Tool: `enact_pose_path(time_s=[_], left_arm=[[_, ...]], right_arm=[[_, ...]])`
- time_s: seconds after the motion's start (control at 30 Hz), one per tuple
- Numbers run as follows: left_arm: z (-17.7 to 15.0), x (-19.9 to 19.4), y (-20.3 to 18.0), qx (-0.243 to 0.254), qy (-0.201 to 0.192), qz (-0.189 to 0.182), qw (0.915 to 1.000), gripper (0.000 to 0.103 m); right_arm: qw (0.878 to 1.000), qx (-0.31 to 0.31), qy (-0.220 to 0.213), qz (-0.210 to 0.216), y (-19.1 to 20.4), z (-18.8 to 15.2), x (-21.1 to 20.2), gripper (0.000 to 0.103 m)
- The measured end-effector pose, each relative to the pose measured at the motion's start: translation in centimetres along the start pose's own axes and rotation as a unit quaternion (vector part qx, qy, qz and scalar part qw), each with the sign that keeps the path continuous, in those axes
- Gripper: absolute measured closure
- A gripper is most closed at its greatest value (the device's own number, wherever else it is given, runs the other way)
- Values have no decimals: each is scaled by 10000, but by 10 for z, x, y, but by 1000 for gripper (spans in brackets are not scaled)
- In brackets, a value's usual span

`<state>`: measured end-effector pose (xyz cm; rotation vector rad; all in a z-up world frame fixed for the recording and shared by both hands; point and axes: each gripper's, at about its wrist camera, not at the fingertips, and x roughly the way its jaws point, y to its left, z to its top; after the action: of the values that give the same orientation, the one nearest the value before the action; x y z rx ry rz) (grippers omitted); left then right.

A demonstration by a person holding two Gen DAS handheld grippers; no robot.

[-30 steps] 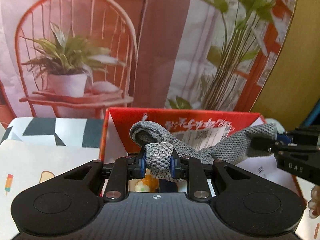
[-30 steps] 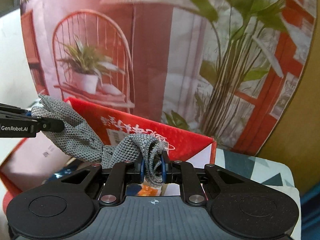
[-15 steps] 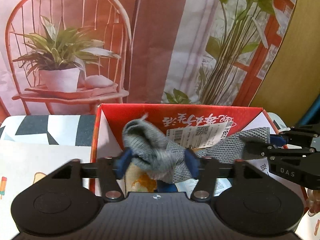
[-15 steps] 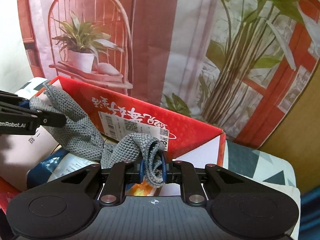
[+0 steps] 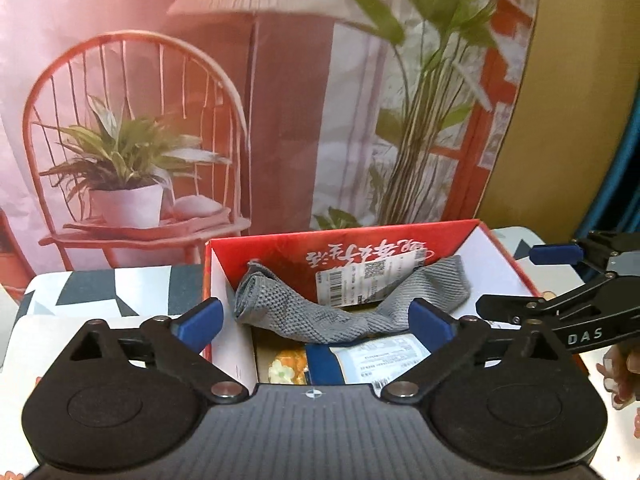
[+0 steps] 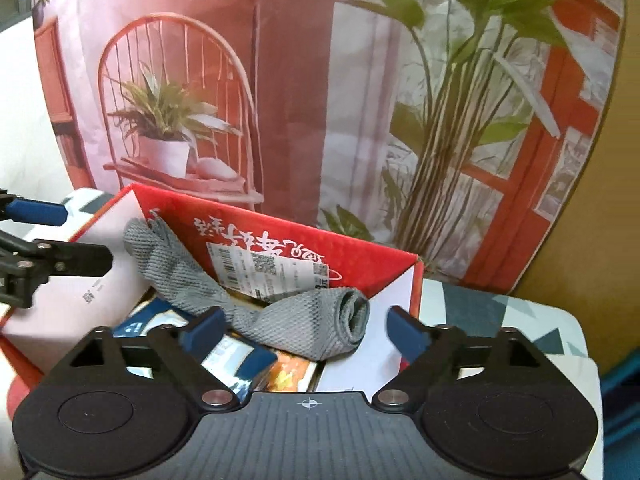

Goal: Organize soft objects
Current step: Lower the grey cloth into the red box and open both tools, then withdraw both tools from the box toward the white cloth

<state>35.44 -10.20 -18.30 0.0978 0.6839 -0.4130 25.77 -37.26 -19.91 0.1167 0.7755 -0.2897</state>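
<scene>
Sock [image 5: 316, 316]: draped inside red box [image 5: 400, 240], released for storage
Left gripper [image 5: 316, 322]: jaws just opened wide; nothing held
Right gripper [image 6: 306, 330]: likewise wide, empty

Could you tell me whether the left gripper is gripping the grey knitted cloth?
No, the left gripper stands wide open, with the grey knitted cloth lying loose in the red cardboard box.
</scene>
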Motion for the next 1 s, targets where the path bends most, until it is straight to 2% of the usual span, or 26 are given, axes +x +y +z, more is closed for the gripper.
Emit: enact_pose_path(time_s=[0.03, 0.13, 0.47, 0.73, 1.0], left_arm=[[-2, -6, 0, 2, -20, 1, 10000, 0], [-9, -20, -3, 19, -9, 96, 10000, 0], [-39, -71, -6, -29, -319, 282, 9991, 0], [-72, -104, -3, -143, -496, 405, 9978, 0], [-110, -123, -1, -211, -433, 394, 9981, 0]], right_arm=[[10000, 79, -36, 32, 0, -2, -5, 0], [9994, 281, -99, 152, -1, -9, -18, 0], [9953, 694, -554, 382, 3, -42, -66, 0], [9929, 829, -798, 307, 8, -73, -96, 0], [9905, 846, -1028, 344, 17, -105, -122, 0]])
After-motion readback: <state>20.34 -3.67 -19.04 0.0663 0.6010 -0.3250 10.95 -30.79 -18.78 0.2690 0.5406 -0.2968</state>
